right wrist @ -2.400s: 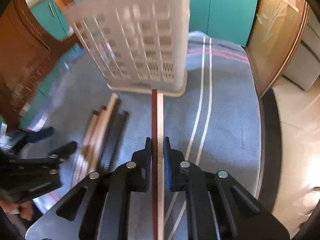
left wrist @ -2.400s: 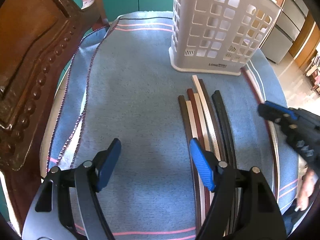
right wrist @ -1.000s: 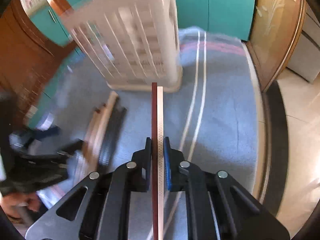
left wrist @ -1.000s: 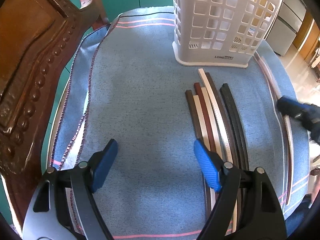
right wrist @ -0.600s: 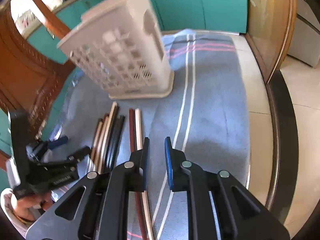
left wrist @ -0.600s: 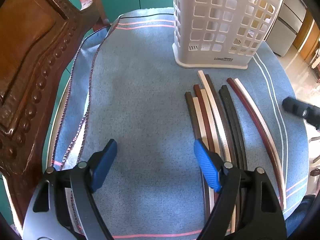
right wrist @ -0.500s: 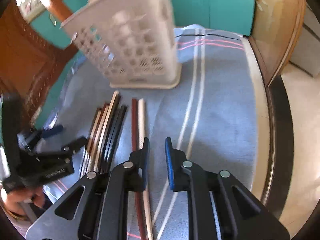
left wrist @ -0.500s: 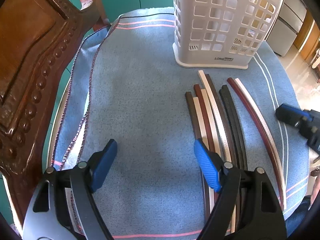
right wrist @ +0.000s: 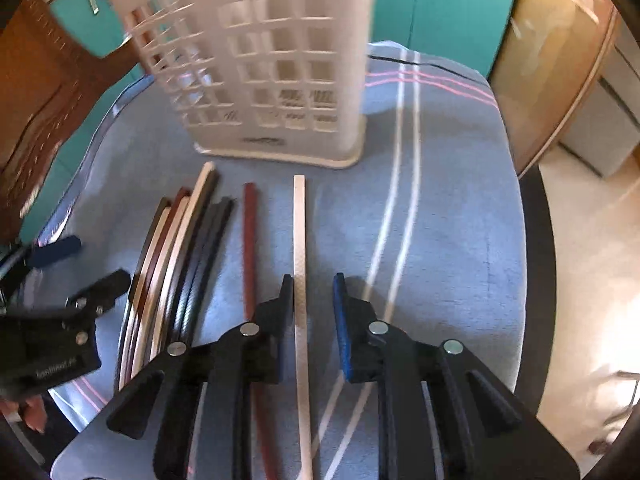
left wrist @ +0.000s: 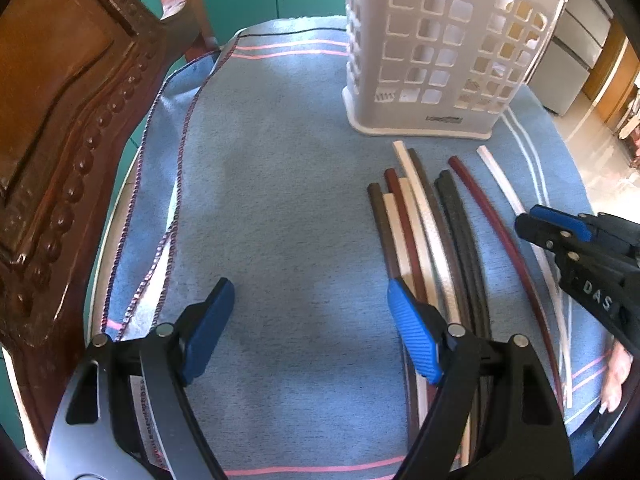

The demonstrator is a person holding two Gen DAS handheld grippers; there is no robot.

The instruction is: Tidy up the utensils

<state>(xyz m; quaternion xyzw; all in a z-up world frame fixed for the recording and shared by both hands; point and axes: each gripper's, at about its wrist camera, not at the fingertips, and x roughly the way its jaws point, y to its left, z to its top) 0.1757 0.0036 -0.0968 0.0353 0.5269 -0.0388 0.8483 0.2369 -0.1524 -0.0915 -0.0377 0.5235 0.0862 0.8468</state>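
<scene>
A white perforated basket [left wrist: 440, 60] [right wrist: 260, 60] stands upright at the back of the blue cloth [left wrist: 280, 200]. In front of it lies a bundle of long brown, cream and black sticks [left wrist: 420, 240] [right wrist: 176, 260]. To its right a dark red stick [left wrist: 492, 220] [right wrist: 250, 240] and a white stick [left wrist: 504, 184] [right wrist: 299, 220] lie apart on the cloth. My right gripper [right wrist: 314, 284] [left wrist: 536, 220] is slightly open and straddles the white stick, which lies close to its left finger with the pads not pressing it. My left gripper [left wrist: 310, 300] [right wrist: 88, 264] hovers wide open and empty, its right finger over the bundle.
A carved wooden chair back [left wrist: 60, 140] rises along the left side. The cloth's right edge [right wrist: 516, 240] drops to the floor. Teal cupboards [right wrist: 440, 0] stand behind. A person's hand [left wrist: 616, 376] holds the right gripper.
My right gripper let go of the dark red and white sticks, which now lie apart on the cloth. It opened a little and came down over the white stick. The left gripper stayed still.
</scene>
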